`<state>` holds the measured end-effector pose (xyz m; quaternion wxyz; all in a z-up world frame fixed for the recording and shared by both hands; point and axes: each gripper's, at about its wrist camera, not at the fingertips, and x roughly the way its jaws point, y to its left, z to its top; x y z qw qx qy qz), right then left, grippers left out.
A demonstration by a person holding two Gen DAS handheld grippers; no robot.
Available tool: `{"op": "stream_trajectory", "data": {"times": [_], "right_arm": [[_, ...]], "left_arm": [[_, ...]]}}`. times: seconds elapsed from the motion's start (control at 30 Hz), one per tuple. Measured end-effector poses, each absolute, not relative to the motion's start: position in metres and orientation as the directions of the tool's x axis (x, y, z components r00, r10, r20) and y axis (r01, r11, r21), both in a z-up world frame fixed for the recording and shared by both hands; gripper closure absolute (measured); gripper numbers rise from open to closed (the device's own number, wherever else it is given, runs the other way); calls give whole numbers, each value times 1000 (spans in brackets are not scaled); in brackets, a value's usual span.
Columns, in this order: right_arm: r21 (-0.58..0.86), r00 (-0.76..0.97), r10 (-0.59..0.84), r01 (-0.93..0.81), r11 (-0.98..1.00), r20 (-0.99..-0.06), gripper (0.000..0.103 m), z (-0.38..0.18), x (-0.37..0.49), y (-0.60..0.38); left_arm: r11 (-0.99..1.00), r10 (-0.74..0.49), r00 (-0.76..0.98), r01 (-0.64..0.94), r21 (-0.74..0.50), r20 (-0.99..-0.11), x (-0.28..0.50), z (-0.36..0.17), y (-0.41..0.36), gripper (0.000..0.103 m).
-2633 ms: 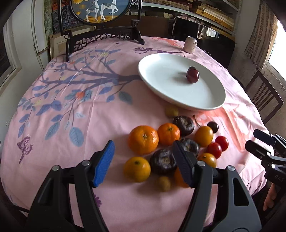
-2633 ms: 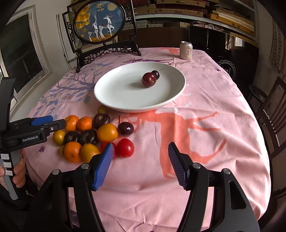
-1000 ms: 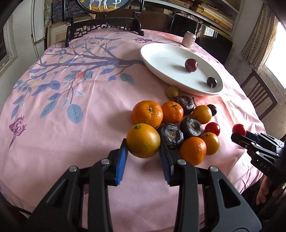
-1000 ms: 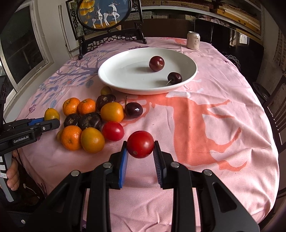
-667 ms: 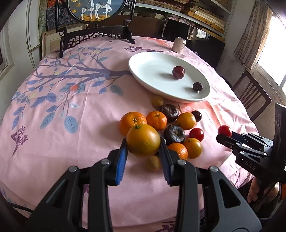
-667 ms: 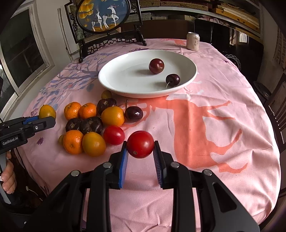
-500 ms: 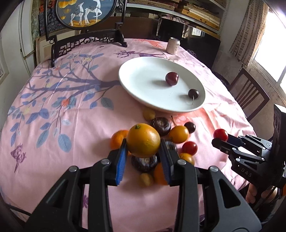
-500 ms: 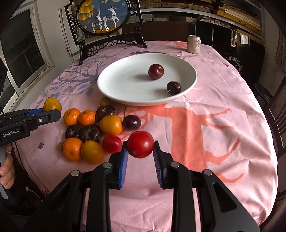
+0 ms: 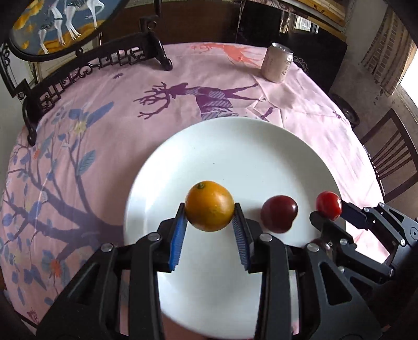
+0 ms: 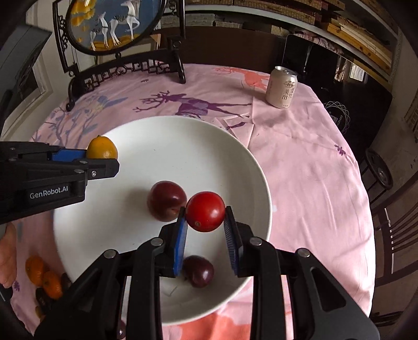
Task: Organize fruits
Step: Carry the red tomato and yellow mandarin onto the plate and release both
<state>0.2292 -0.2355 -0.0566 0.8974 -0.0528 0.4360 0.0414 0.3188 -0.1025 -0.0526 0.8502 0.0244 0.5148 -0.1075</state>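
Note:
My left gripper (image 9: 209, 222) is shut on an orange (image 9: 209, 206) and holds it above the white plate (image 9: 235, 146). My right gripper (image 10: 205, 226) is shut on a red tomato (image 10: 205, 211) above the plate's right half (image 10: 183, 146). A dark red plum (image 10: 166, 200) lies on the plate beside the tomato, and a smaller dark plum (image 10: 199, 271) lies near the front rim. In the left wrist view the plum (image 9: 279, 213) and the tomato held by the right gripper (image 9: 328, 205) show at the right. In the right wrist view the orange (image 10: 102, 148) shows at the left.
A drink can (image 10: 282, 87) stands at the far right of the pink cloth. A framed deer picture on a dark stand (image 10: 117, 23) is at the back. Remaining oranges (image 10: 43, 277) lie off the plate's front left. A chair (image 9: 392, 154) is at right.
Both grippers have moved forward from the fruit pile to over the plate, each still holding its fruit.

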Motion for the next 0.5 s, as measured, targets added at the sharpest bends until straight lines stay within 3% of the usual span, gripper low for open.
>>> {"op": "stream_trajectory", "data": {"times": [0.2,0.27,0.3,0.5], "right_arm": [[-77,585,17,-135,988,-811,74,-75,246,-234],[-97,590,-1,-132,987,-808,56,-75,247,-233],[-115,603,-20,-119,986,-797,54,-73,245,-234],[-66,684,17,-95,993,-730,51,-30,188,-247]], "left_arm": [[977,-161,406,193,-88,-900,342,-72,-108,66],[977,-169,399,192,-98,-901,342,-71,-107,59],[976,-173,403,191,-102,-899,341,-67,-105,52],[967,-225,510,220,-127,-830,283,-18,-78,44]]}}
